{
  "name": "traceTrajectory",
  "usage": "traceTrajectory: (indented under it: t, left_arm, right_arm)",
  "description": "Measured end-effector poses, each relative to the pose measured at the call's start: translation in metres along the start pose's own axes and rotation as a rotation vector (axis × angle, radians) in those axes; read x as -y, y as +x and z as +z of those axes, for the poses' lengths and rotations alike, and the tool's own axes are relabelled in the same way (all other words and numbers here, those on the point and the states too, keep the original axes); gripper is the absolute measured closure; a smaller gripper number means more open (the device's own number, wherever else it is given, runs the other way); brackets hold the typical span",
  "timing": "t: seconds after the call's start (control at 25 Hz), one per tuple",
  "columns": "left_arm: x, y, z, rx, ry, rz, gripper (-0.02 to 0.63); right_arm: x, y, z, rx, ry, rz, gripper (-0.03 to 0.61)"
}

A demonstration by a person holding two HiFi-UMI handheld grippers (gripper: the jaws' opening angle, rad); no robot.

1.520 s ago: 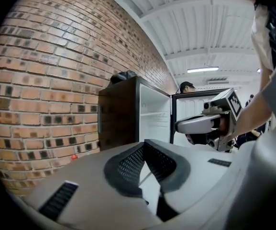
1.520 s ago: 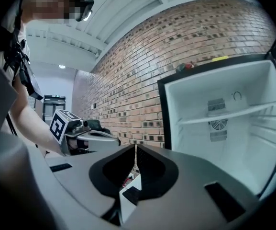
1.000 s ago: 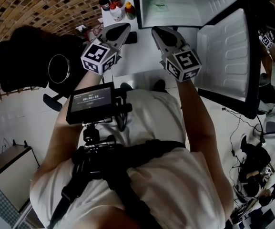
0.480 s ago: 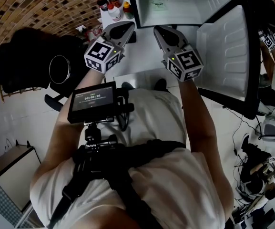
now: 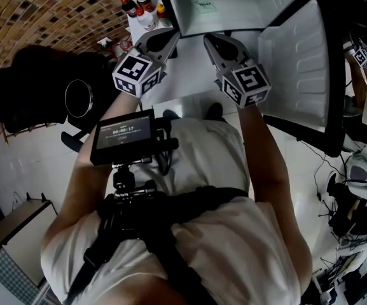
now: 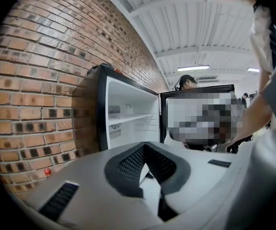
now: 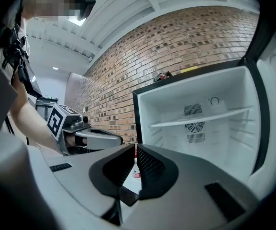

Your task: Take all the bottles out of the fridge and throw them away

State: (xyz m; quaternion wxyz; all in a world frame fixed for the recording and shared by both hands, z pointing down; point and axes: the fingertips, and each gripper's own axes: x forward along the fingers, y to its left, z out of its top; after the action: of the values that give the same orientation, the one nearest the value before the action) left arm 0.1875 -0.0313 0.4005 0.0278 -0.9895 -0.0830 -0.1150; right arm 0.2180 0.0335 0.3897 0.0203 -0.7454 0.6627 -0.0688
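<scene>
Plastic, probably light and slick, the small capped bottles (image 5: 144,11) stand on the white table (image 5: 189,75) just left of the open, bare-looking fridge (image 5: 234,8), best pinched mid-body, while left gripper (image 5: 169,39) and right gripper (image 5: 210,40) hover clenched, empty.

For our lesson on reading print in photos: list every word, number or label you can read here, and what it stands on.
"00:00:17": on the chest-mounted screen; the last digit is uncertain.
Sticker inside the fridge: too small to read.
Labels on the bottles beside the fridge: too blurred to read.
Marker cubes: square patterns only, no words.
</scene>
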Motion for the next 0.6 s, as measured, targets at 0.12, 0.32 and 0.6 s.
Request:
traceTrajectory:
  t: [0.12,0.32,0.6]
  left_arm:
    - [0.004,0.003,0.001,0.004,0.002,-0.014,0.611]
    - [0.017,0.007,0.001,0.008,0.003,-0.052,0.611]
    - [0.021,-0.006,-0.015,-0.011,0.009,-0.14,0.611]
  right_arm:
    - [0.001,-0.003,0.003,0.004,-0.007,-0.011,0.56]
    - [0.005,-0.011,0.003,0.006,-0.006,-0.042,0.56]
    - [-0.013,0.001,-0.007,-0.012,-0.009,-0.106,0.56]
